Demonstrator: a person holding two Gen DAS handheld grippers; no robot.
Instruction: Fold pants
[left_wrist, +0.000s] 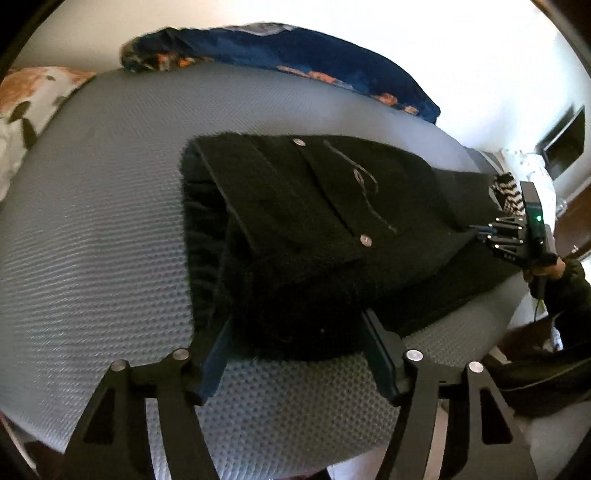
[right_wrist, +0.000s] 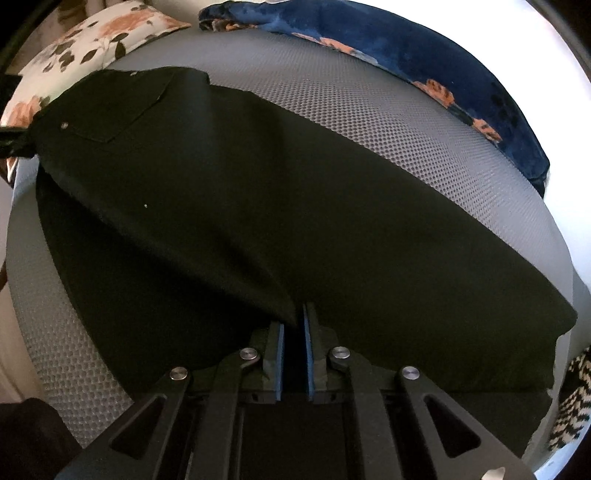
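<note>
The left gripper (left_wrist: 295, 332) stands with its fingers apart, astride the waist end of the black pants (left_wrist: 314, 229) without pressing it. Only this view shows two metal rivets and pale pocket stitching, plus the right gripper at three o'clock. From the right wrist, the right gripper (right_wrist: 293, 325) has its blue pads (right_wrist: 308, 354) nearly together, pinching a fold of the dark cloth. The pants lie lengthwise on a grey dimpled mattress (right_wrist: 406, 147); a blue floral blanket (right_wrist: 424, 62) sits at one o'clock.
</note>
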